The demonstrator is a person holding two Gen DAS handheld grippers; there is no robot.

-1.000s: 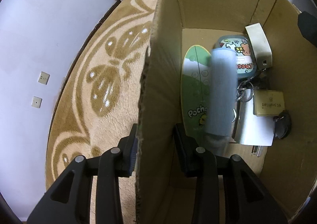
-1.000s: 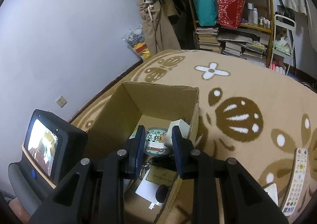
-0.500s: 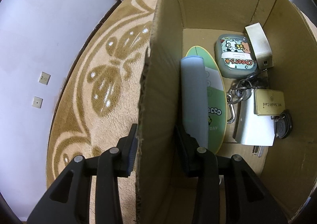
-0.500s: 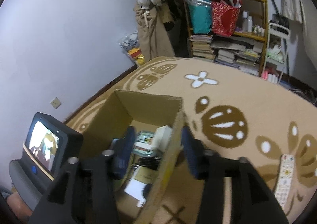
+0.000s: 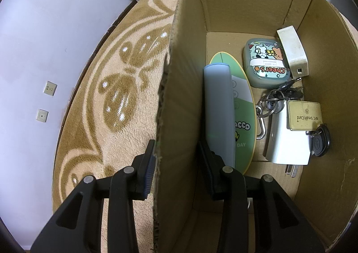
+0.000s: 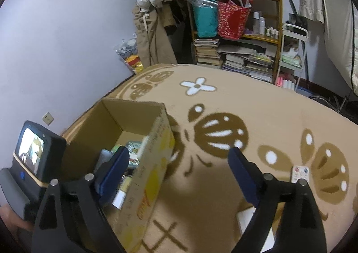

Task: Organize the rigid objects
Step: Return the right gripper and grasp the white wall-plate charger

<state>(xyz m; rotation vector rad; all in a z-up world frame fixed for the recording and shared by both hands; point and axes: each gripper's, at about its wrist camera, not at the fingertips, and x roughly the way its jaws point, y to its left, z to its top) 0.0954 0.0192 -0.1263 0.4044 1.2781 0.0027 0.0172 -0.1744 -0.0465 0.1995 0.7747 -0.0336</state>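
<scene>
Room: lilac wall, cluttered bookshelf (image 6: 235,33), tan patterned carpet (image 6: 257,118) | writing: "Cheers" tin (image 5: 266,66), "NFC Smart Card" tag (image 5: 304,115) | cardboard box (image 5: 246,6) open-topped on carpet, grey-blue remote (image 5: 219,109) leaning inside | left gripper (image 5: 176,159) clamped on box wall | right gripper (image 6: 179,163) jaws just opened wide, empty, straddling box edge

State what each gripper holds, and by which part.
The left gripper is clamped on the cardboard box by its side wall, one finger outside and one inside. The right gripper holds nothing; its jaws have just been opening and stand wide.
</scene>
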